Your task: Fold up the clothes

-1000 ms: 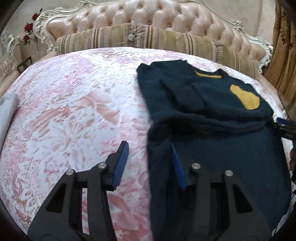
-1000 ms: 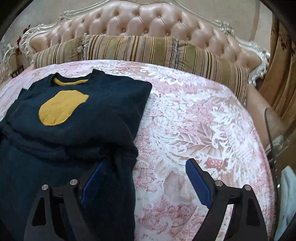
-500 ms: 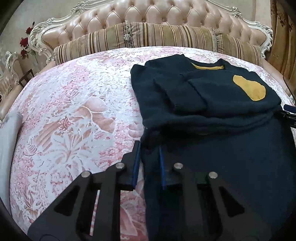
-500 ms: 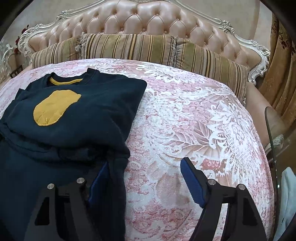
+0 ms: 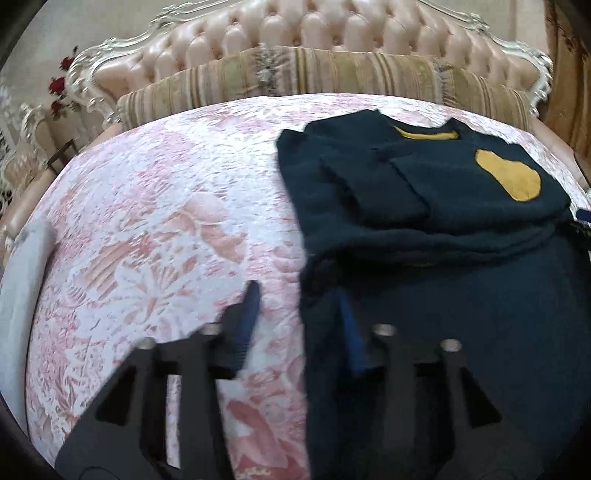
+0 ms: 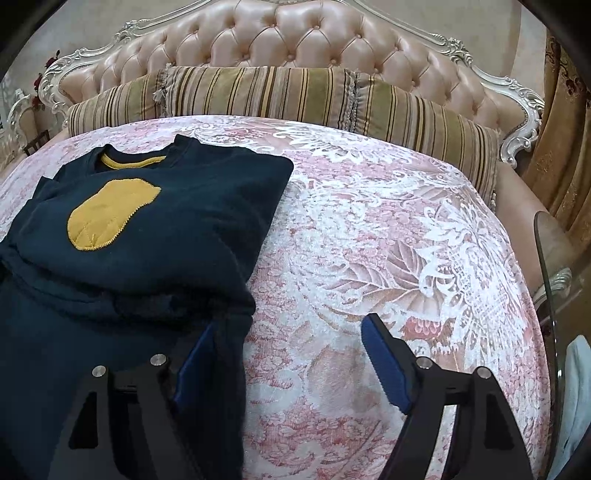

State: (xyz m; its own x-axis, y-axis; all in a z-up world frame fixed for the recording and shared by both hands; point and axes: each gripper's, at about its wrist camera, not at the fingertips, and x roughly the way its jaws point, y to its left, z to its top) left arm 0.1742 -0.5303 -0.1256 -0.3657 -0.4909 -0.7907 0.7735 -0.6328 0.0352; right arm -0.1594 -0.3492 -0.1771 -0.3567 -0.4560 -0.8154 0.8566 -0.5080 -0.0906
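A dark navy sweater (image 5: pixel 461 332) (image 6: pixel 110 295) with a mustard patch (image 5: pixel 509 177) (image 6: pixel 110 214) and a mustard collar lies folded on the pink floral bedspread (image 5: pixel 166 221) (image 6: pixel 388 240). My left gripper (image 5: pixel 297 295) straddles the sweater's left edge. Its jaws are opening: one pad rests on the fabric and the other over the bedspread, with no pinch. My right gripper (image 6: pixel 288 325) straddles the sweater's right edge the same way. Its jaws stand wide and are opening, and the edge lies loose between them.
Striped bolster pillows (image 5: pixel 314 74) (image 6: pixel 295 96) line the tufted headboard (image 5: pixel 332 33) (image 6: pixel 295 37) at the back. A grey cloth (image 5: pixel 22 277) lies at the bed's left edge. A glass tabletop edge (image 6: pixel 546 258) and a pale cloth (image 6: pixel 576 387) stand off the right side.
Half a second ago the left jaws were nearly shut on the sweater's left edge; they have since spread apart again. The right jaws narrowed a little and widened back. The sweater has not moved.
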